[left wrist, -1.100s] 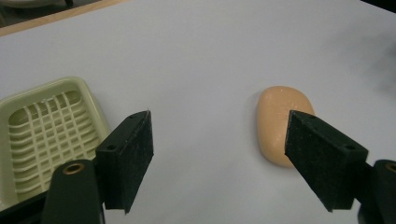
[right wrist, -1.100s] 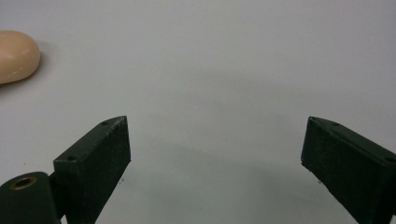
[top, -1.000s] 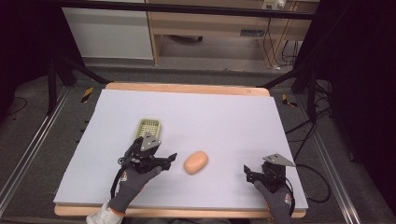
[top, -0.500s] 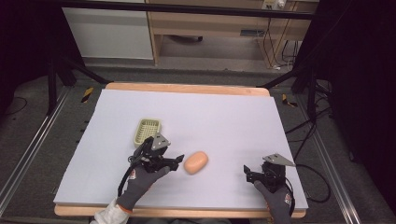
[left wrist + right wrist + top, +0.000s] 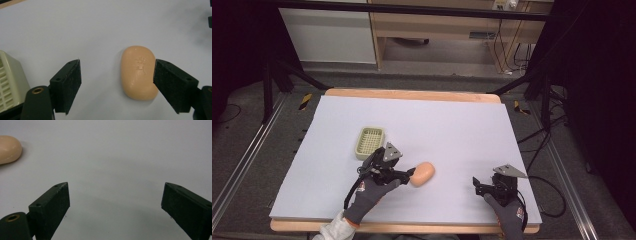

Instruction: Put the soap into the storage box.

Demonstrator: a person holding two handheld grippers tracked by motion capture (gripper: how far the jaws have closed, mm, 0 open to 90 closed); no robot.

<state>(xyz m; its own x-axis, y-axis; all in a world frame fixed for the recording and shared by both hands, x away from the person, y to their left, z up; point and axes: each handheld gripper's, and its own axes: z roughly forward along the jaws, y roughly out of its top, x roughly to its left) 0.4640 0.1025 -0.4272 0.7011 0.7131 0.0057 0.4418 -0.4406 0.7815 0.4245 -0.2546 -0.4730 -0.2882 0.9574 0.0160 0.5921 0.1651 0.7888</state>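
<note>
A peach-coloured bar of soap (image 5: 422,174) lies on the white table sheet (image 5: 442,130), front of centre. My left gripper (image 5: 411,173) reaches it from the left, held by a gloved hand. In the left gripper view the soap (image 5: 138,72) lies flat between the jaws of the left gripper (image 5: 117,75), close against the right-hand jaw and far from the other. The jaws have just been opening and do not press on it. A pale ribbed soap dish (image 5: 370,142) stands just behind that hand. My right gripper (image 5: 475,184) rests open at the front right over bare sheet.
The dish's corner (image 5: 10,80) sits at the left edge of the left gripper view. The soap's end (image 5: 8,148) lies far left in the right gripper view, well off the right gripper (image 5: 115,200). Wooden table rim (image 5: 412,95) borders the sheet; cables lie right.
My left hand has slid to the right, away from the dish and up to the soap, with its jaws wider apart. The right hand has stayed put.
</note>
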